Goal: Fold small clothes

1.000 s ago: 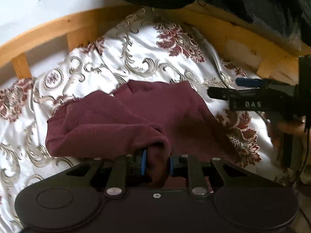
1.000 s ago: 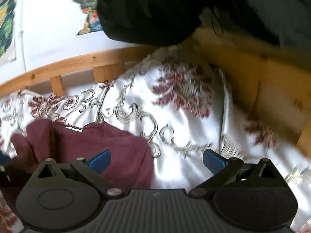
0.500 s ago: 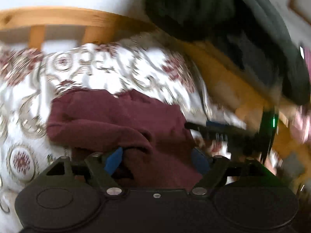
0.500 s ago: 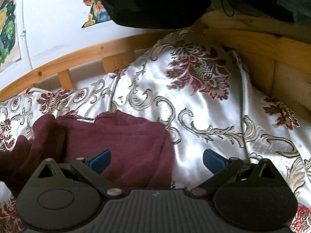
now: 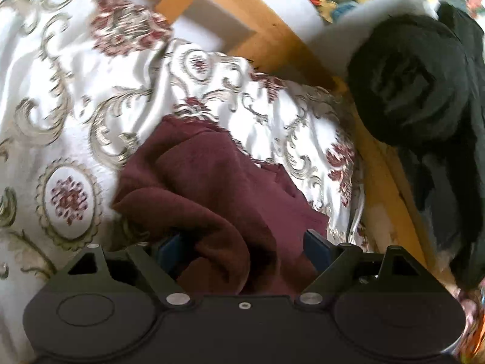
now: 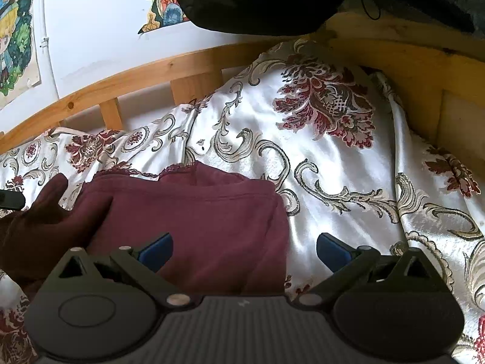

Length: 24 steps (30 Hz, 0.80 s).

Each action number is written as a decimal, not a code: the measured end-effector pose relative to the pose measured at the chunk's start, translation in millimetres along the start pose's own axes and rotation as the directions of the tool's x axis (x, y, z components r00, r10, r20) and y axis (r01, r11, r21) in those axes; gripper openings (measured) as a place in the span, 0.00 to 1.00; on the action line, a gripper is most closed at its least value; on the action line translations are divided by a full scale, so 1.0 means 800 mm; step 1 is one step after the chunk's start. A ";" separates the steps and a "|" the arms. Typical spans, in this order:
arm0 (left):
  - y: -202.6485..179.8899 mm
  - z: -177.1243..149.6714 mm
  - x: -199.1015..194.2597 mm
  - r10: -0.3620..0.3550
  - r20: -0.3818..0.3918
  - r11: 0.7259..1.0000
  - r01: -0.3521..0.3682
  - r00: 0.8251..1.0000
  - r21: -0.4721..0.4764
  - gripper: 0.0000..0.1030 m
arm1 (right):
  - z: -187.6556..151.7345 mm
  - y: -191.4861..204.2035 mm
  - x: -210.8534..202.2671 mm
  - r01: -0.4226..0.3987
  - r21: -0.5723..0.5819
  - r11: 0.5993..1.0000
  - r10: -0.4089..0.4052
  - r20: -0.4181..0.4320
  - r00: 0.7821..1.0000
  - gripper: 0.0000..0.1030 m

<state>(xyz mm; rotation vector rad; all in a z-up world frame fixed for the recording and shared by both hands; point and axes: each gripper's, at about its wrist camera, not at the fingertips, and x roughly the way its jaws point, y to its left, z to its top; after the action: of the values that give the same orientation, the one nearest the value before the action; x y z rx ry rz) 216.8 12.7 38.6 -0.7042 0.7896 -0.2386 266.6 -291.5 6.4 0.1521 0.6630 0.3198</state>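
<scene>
The left claw [image 5: 245, 247] has its jaws opening, blue pads wide apart, with a raised fold of the maroon garment [image 5: 212, 188] lying loose between them and pressed by neither pad. The right claw [image 6: 244, 250] is spread wide too; the garment's right edge passes between its pads, unpinched. The garment lies partly folded on the bed's floral satin cover [image 6: 333, 163], reaching toward 12 o'clock from both claws. A wooden bed rail [image 6: 145, 69] curves from 9 to 1 o'clock, and dark clothing [image 5: 418, 85] hangs at 2 o'clock in the left view.
</scene>
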 end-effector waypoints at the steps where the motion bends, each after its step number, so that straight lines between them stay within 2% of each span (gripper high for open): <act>1: -0.004 0.001 0.003 0.002 -0.001 1.000 -0.002 1.000 0.024 0.84 | 0.000 -0.001 0.000 0.002 0.002 1.000 -0.002 0.000 1.000 1.00; 4: -0.012 0.002 0.011 0.039 0.009 0.996 -0.039 0.999 0.083 0.85 | 0.002 -0.005 0.000 0.004 0.019 1.000 -0.004 0.002 1.000 1.00; 5: -0.016 0.002 0.014 0.064 0.018 0.992 -0.065 0.998 0.103 0.77 | 0.002 -0.007 -0.001 0.003 0.027 1.000 -0.003 0.004 1.000 1.00; 6: -0.019 0.003 0.017 0.086 0.030 0.988 -0.089 0.996 0.126 0.56 | 0.002 -0.009 -0.002 0.002 0.034 0.999 -0.003 0.007 1.000 1.00; 7: -0.025 0.003 0.019 0.110 0.043 0.982 -0.115 0.993 0.151 0.44 | 0.003 -0.011 -0.003 0.003 0.042 0.999 -0.003 0.011 1.000 1.00; 8: -0.030 0.003 0.023 0.121 0.048 0.976 -0.128 0.991 0.177 0.27 | 0.004 -0.013 -0.005 0.004 0.048 0.999 -0.005 0.015 1.000 1.00; 11: -0.056 -0.001 0.033 0.134 0.060 0.951 -0.146 0.989 0.274 0.18 | 0.008 -0.020 -0.011 0.013 0.067 0.998 -0.016 0.038 0.999 1.00; 13: -0.083 -0.011 0.044 0.137 0.069 0.912 -0.153 0.988 0.379 0.17 | 0.012 -0.026 -0.016 0.022 0.083 0.996 -0.026 0.059 0.998 1.00; 15: -0.114 -0.027 0.057 0.141 0.065 0.855 -0.155 0.988 0.495 0.17 | 0.017 -0.035 -0.020 0.031 0.103 0.994 -0.039 0.078 0.996 1.00; 18: -0.152 -0.059 0.087 0.178 0.015 0.759 -0.146 0.984 0.635 0.20 | 0.023 -0.051 -0.026 0.048 0.144 0.988 -0.062 0.095 0.994 1.00; 19: -0.158 -0.068 0.094 0.181 -0.010 0.745 -0.130 0.984 0.654 0.22 | 0.024 -0.057 -0.028 0.052 0.160 0.986 -0.068 0.097 0.993 1.00; 21: -0.166 -0.080 0.103 0.155 -0.076 0.751 -0.067 0.985 0.657 0.37 | 0.024 -0.067 -0.029 0.055 0.194 0.979 -0.074 0.095 0.993 1.00; 22: -0.167 -0.084 0.102 0.130 -0.106 0.761 -0.031 0.986 0.648 0.40 | 0.024 -0.072 -0.028 0.055 0.214 0.975 -0.076 0.092 0.993 1.00; 24: -0.168 -0.089 0.097 0.094 -0.139 0.775 0.015 0.986 0.632 0.60 | 0.022 -0.080 -0.026 0.052 0.248 0.967 -0.075 0.084 0.994 1.00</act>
<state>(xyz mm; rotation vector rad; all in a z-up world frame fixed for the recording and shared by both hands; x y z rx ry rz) 226.8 -157.6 48.0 -0.0215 0.8141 -0.5024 277.8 -359.3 17.1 0.3795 0.6120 0.1667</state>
